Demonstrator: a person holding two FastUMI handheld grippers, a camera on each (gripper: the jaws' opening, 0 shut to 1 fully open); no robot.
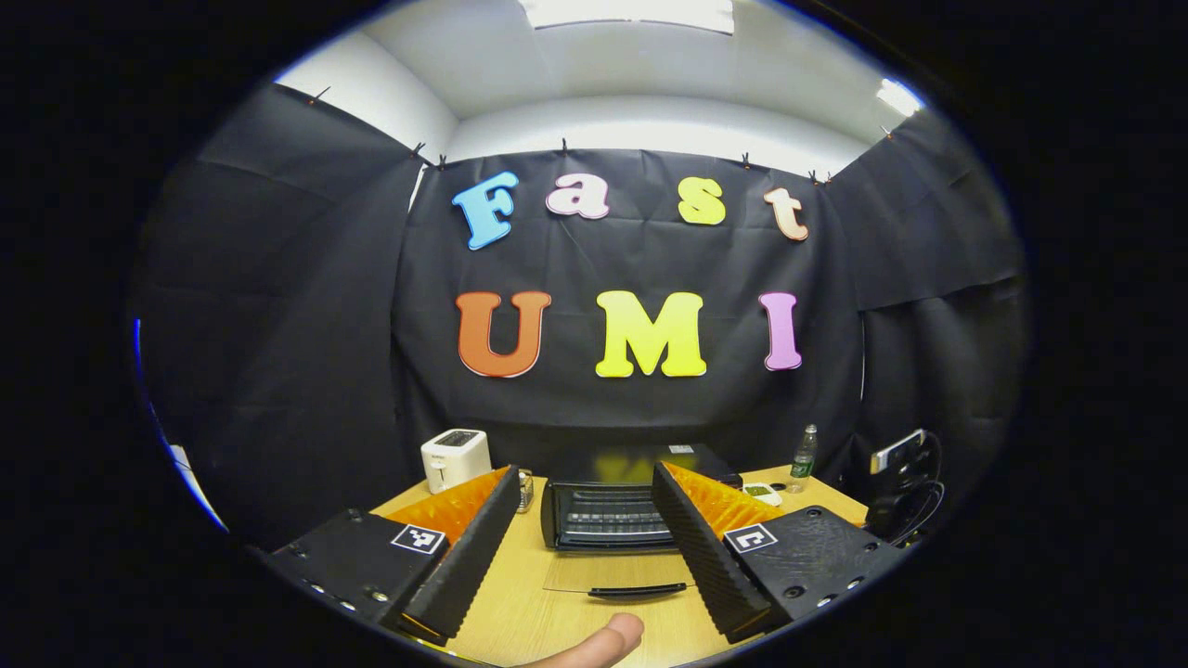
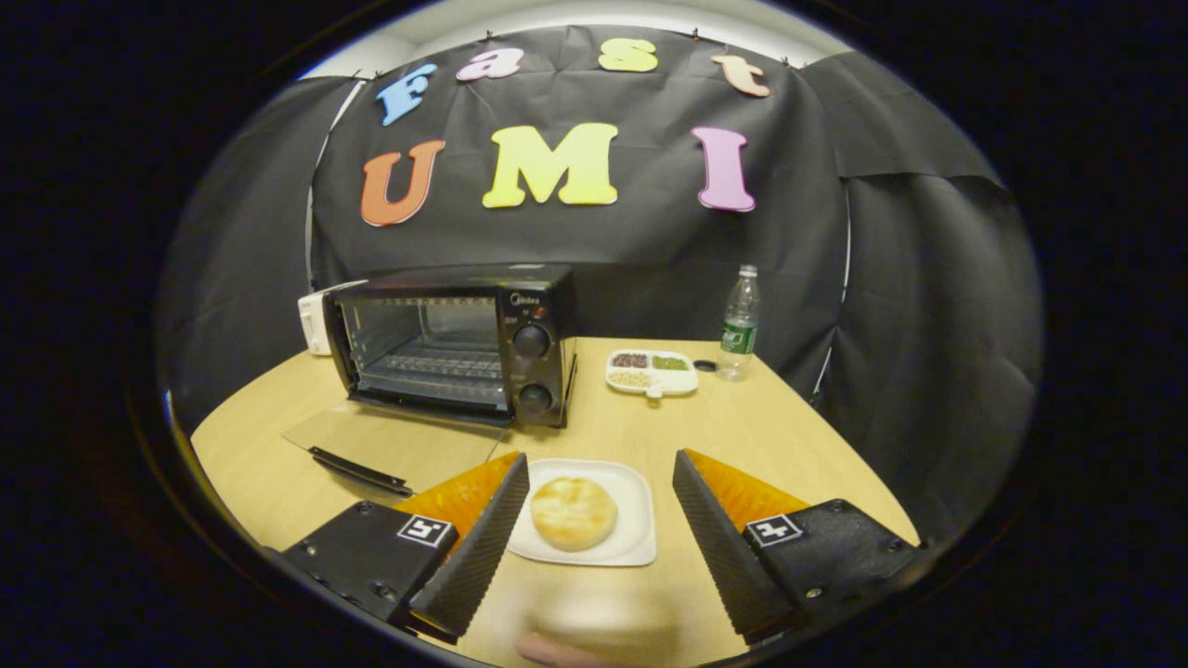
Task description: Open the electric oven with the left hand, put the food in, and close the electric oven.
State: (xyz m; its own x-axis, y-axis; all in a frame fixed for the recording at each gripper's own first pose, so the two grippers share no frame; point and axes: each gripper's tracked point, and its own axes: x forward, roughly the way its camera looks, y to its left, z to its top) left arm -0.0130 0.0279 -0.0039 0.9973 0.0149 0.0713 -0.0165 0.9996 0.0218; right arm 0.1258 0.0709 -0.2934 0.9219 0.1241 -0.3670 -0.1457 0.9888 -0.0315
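The black electric oven [image 2: 459, 343] stands on the wooden table with its glass door [image 2: 394, 450] folded down flat and the rack inside bare. In the left gripper view the oven [image 1: 608, 515] lies straight ahead, its door handle [image 1: 638, 589] just beyond my left gripper [image 1: 585, 547], which is open and holds nothing. A round bun [image 2: 573, 512] rests on a white square plate [image 2: 636, 543] in front of the oven's knobs. My right gripper [image 2: 599, 529] is open, its fingers on either side of the plate, apart from it.
A white toaster [image 1: 455, 458] stands left of the oven. A divided white dish of grains [image 2: 652, 371] and a plastic bottle [image 2: 739, 323] sit at the back right. A fingertip [image 1: 603, 642] shows at the bottom edge. Cables and a device [image 1: 905, 492] lie at the table's right.
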